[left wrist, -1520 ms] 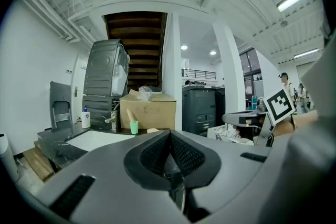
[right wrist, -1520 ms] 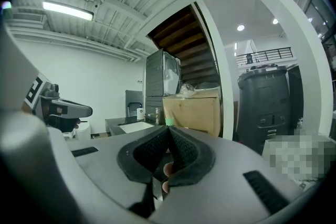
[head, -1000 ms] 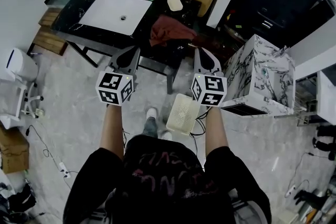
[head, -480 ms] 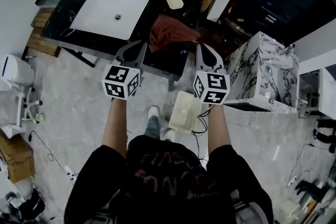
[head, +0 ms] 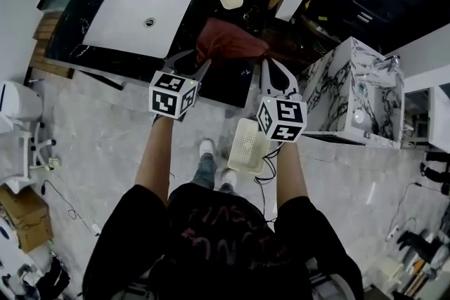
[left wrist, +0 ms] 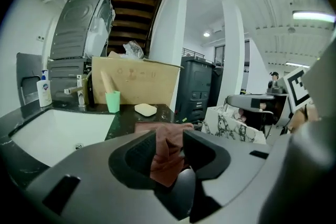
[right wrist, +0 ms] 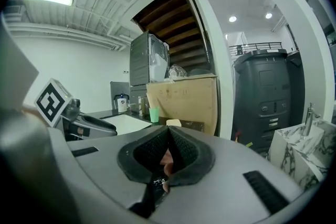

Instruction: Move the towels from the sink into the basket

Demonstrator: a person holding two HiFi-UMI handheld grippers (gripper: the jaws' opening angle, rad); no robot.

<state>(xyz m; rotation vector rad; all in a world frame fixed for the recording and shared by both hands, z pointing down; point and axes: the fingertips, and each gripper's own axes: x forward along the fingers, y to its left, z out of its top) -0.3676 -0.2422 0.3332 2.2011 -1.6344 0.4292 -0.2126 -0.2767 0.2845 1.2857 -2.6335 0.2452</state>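
Left gripper (left wrist: 169,136) jaws just been opening, now wide; rust-red crumpled cloth towel (head: 228,44) just ahead of fingertips, framed in gap, untouched: likely lining up grab. Right gripper (right wrist: 168,139) fingers together, empty, probably standing by.

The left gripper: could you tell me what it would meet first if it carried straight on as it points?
Most likely the red-brown towel on the counter, just beyond the left gripper, whose jaws have just been opening with apparently nothing between them.
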